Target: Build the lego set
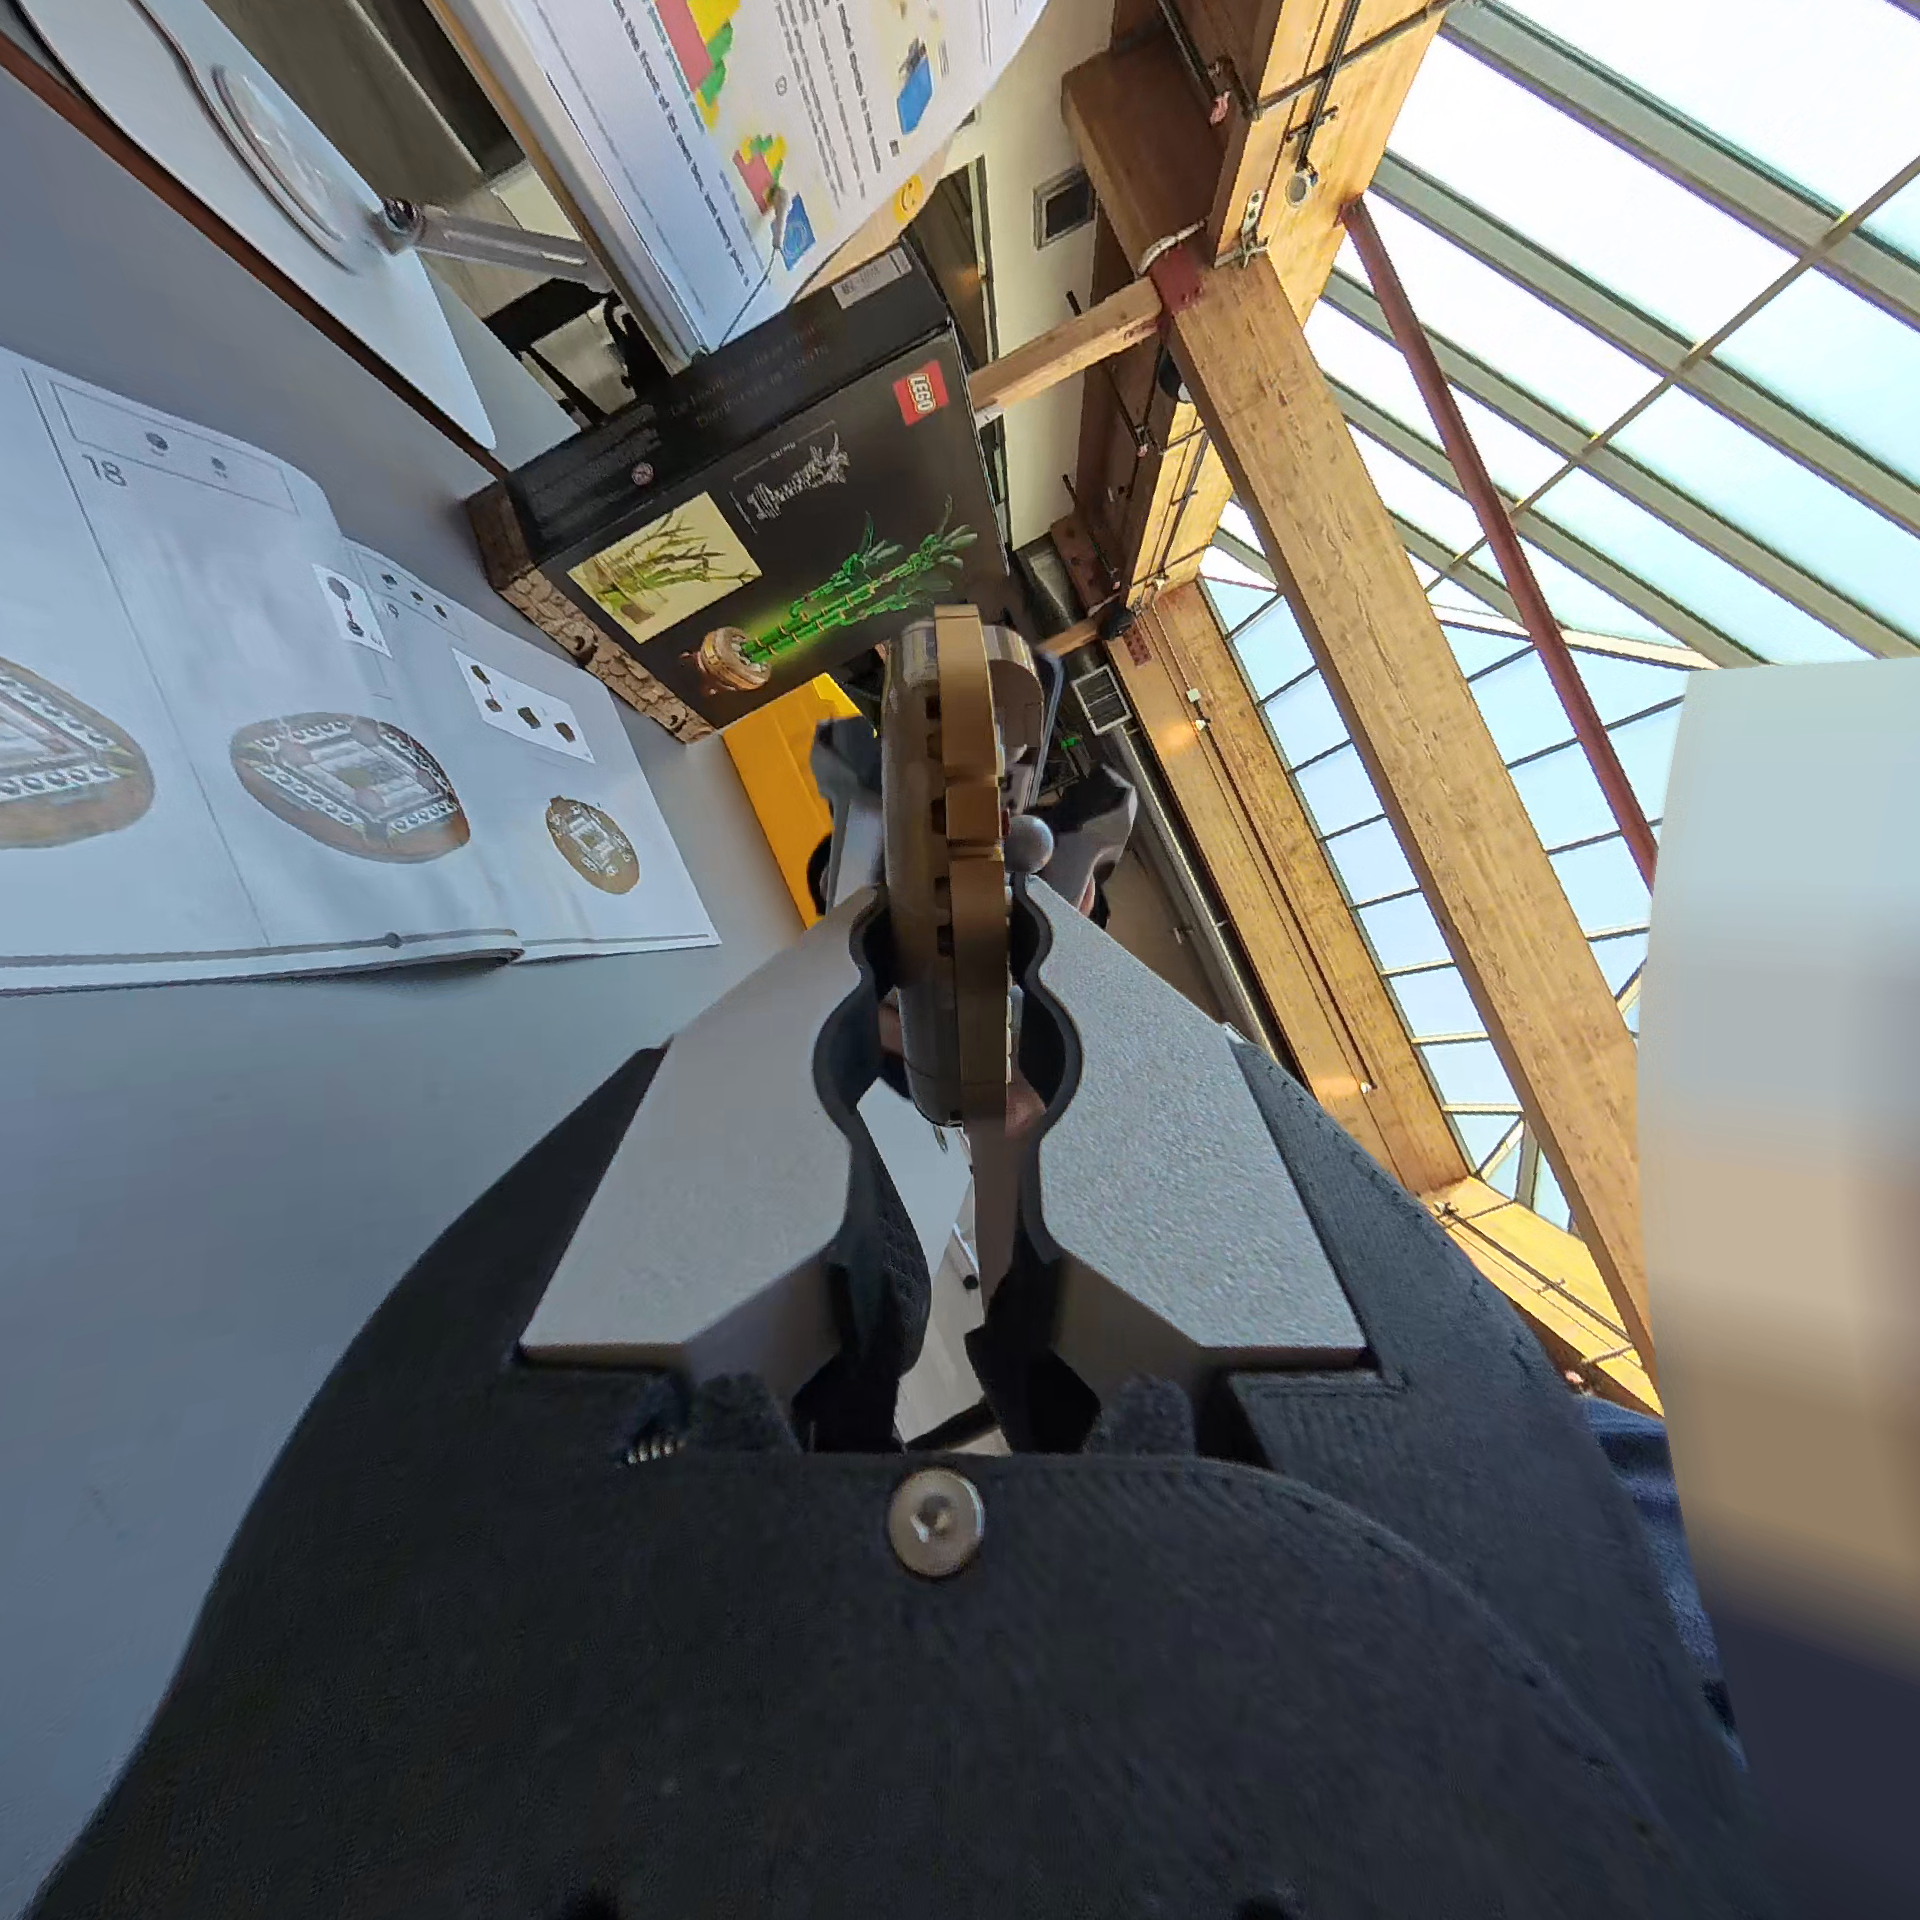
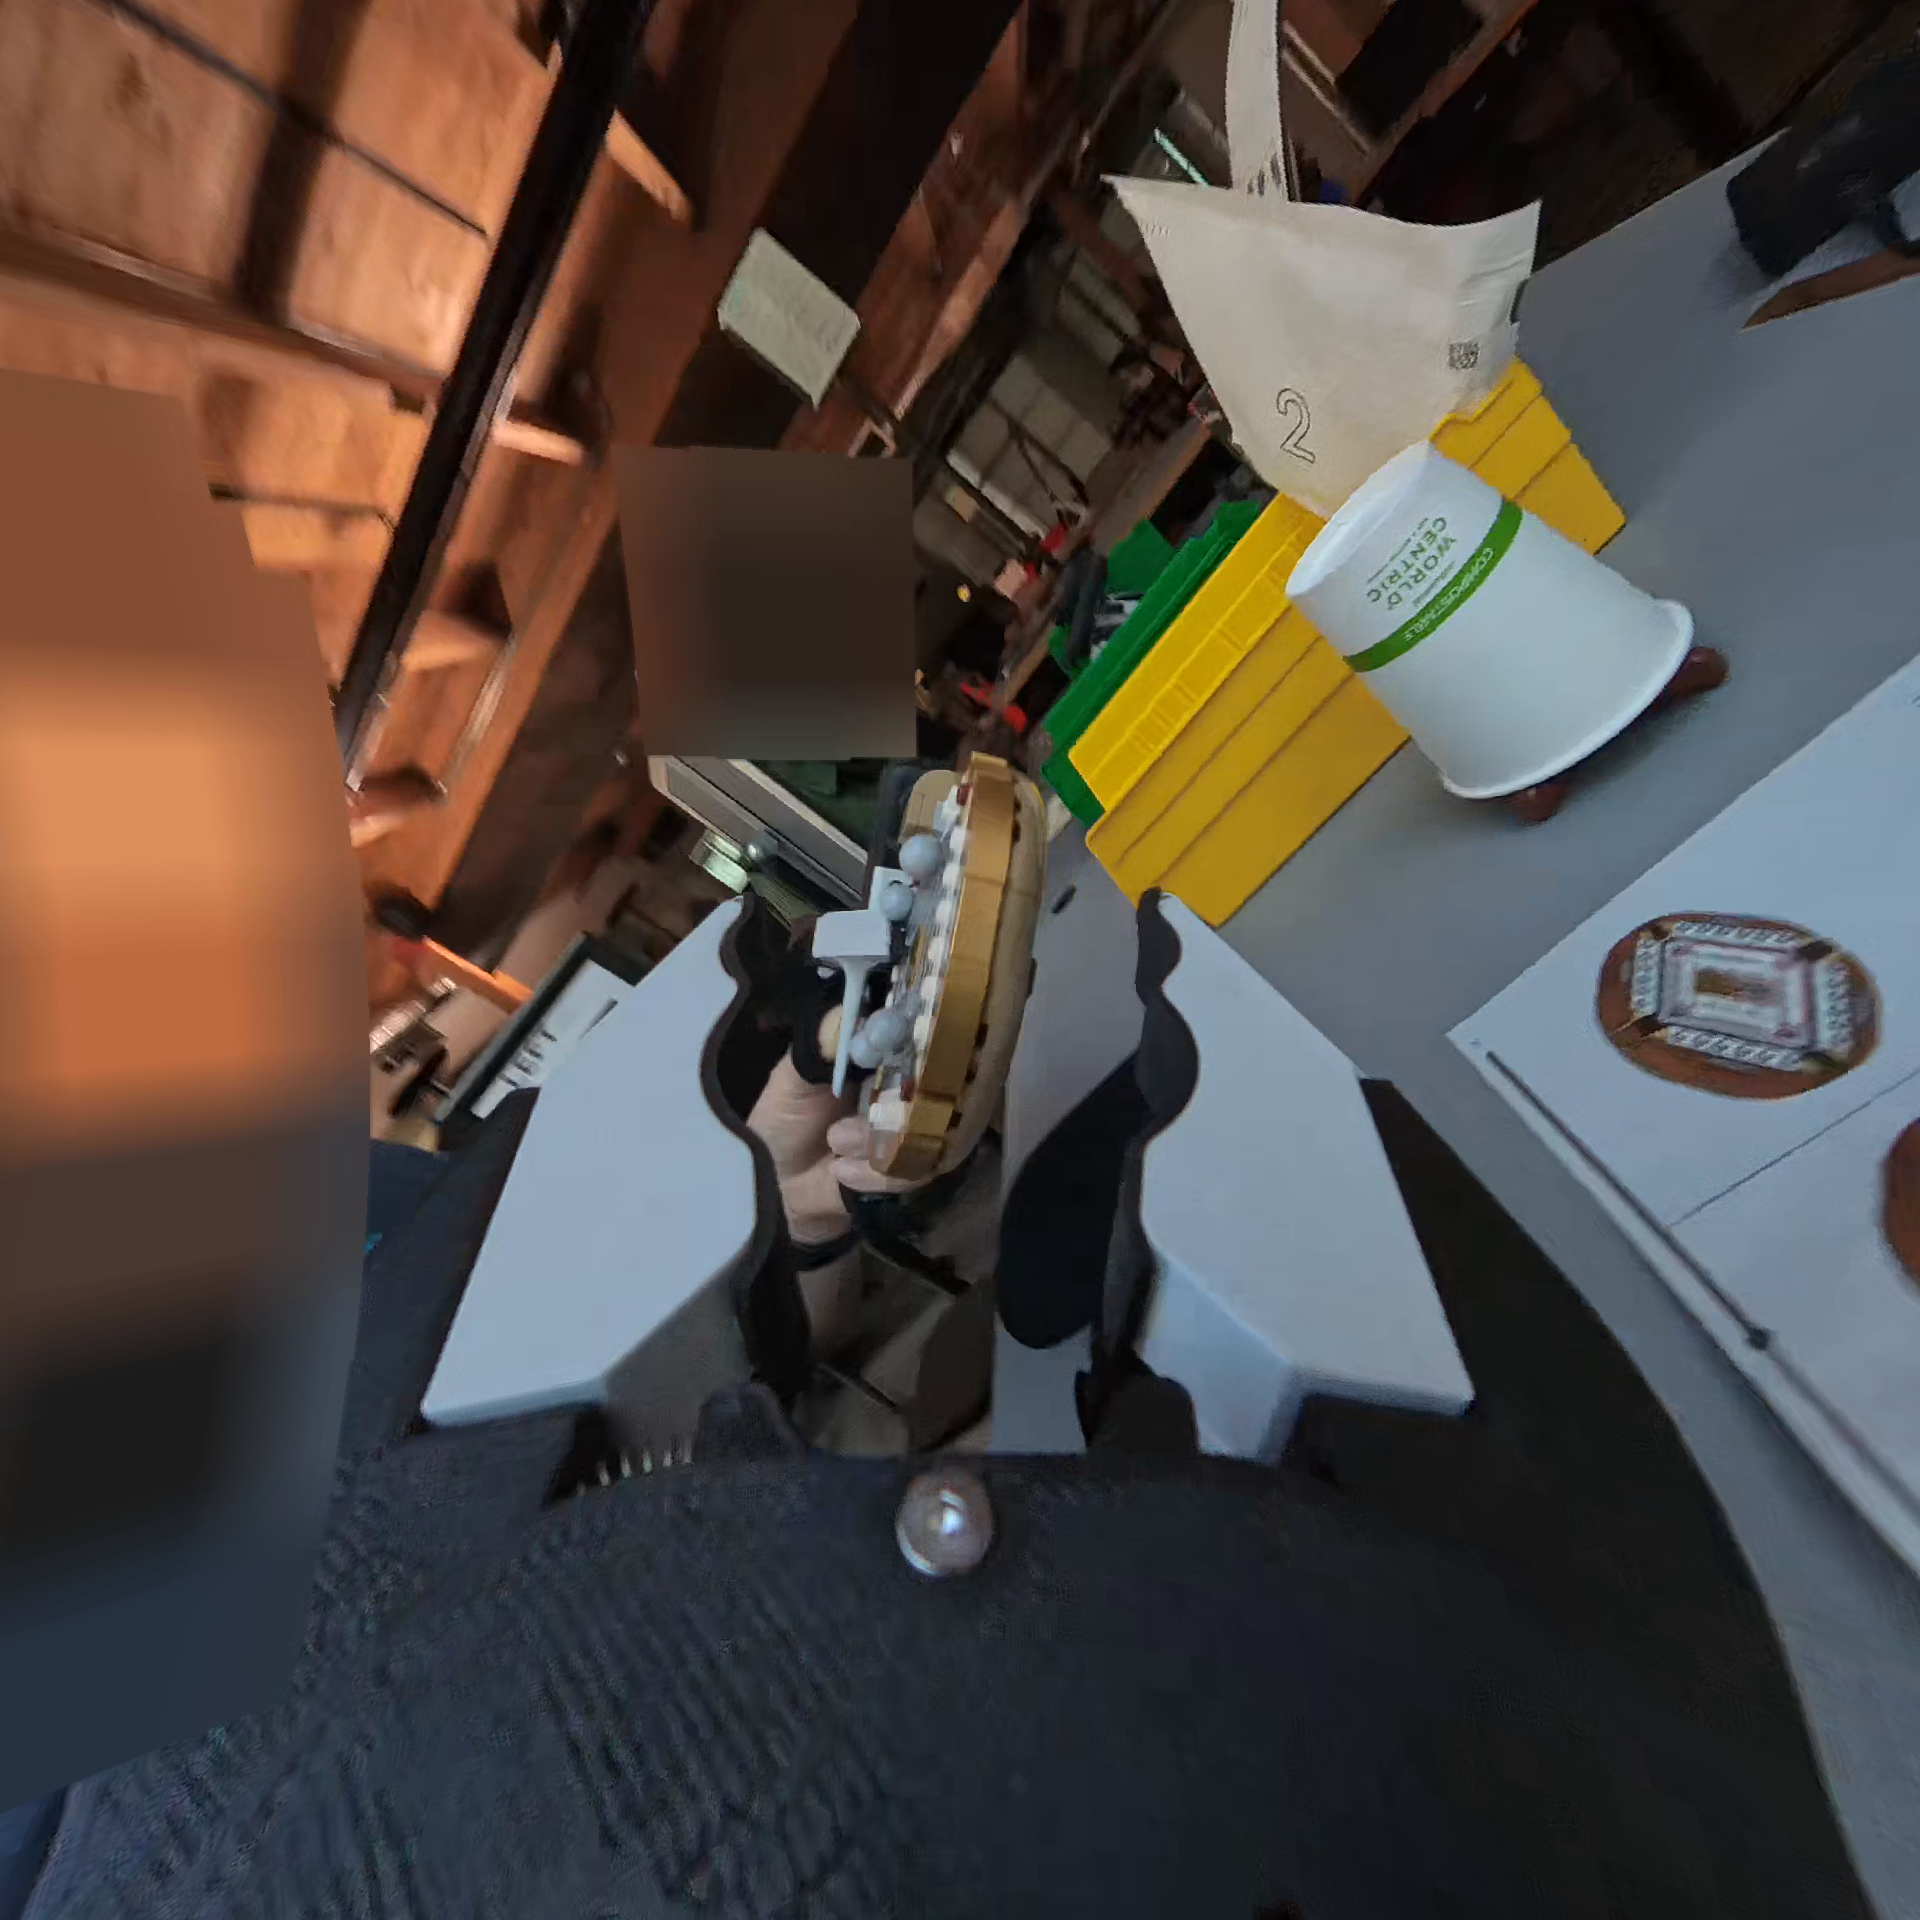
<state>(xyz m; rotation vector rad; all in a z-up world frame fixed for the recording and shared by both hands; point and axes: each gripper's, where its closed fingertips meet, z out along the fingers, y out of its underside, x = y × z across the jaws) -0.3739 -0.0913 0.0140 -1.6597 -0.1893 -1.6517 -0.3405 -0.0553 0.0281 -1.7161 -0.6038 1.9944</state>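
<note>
An open instruction booklet [image 1: 312, 727] lies on the grey tabletop [image 1: 208, 1195]. The left tool [image 1: 940, 914] clamps the round tan base [image 1: 951, 862] on edge, held in the air. The right tool [image 2: 940, 914] sits open around it, gripping nothing. Judged best: keep the base steady and press pieces squarely onto its studs.

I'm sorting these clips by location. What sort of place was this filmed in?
Probably a workshop or maker space inside a timber-framed building. Heavy wooden beams run under a glazed roof, cluttered shelves fill the background, and stacked yellow bins sit on the grey table.
</note>
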